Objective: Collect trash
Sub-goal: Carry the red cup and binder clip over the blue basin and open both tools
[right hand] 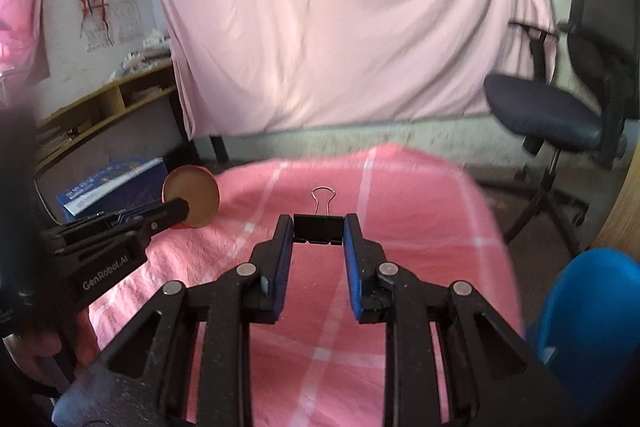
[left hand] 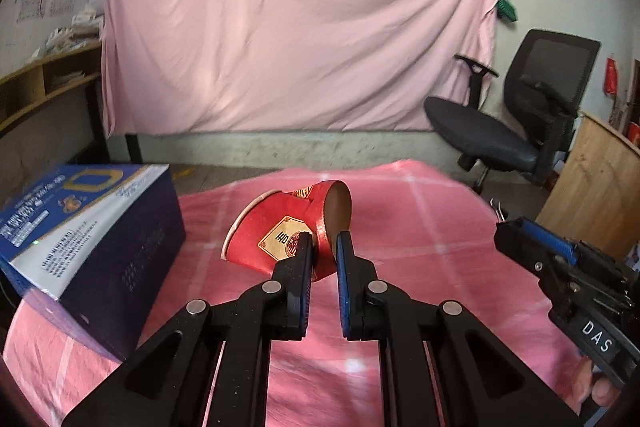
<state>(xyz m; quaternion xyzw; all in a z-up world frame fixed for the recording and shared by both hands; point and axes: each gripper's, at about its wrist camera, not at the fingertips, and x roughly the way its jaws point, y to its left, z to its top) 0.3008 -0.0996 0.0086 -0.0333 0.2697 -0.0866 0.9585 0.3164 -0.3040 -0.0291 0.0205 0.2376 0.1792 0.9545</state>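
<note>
We hold the left gripper [left hand: 324, 241] clamped on a red paper cup [left hand: 286, 231], its two pads pinching the thin wall at the cup's base rim, so the cup lies tipped on its side ahead of the fingers with its brown bottom turned right and its open mouth turned left and away. From the right wrist view the same cup [right hand: 191, 195] shows as a brown disc at the tip of the left gripper [right hand: 176, 213], lifted off the pink checked cloth [left hand: 420, 227]. Our right gripper [right hand: 318, 223] grasps a black binder clip [right hand: 319, 227] across its body, one pad against each end, with the clip's wire loop pointing forward past the fingertips. In the left wrist view the right gripper [left hand: 516, 231] sits off to the right, well apart from the cup. A dark blue carton [left hand: 92, 231] stands on the cloth just left of the cup, near but not touching it. The cloth between the two grippers is bare, and its far edge [right hand: 360, 153] drops to a grey floor. A blue bin [right hand: 592, 311] shows at the right wrist view's lower right, just beyond the cloth's right edge. An office chair [left hand: 520, 107] stands past the far right corner, before a pink sheet [left hand: 300, 27] hung on the wall.
</note>
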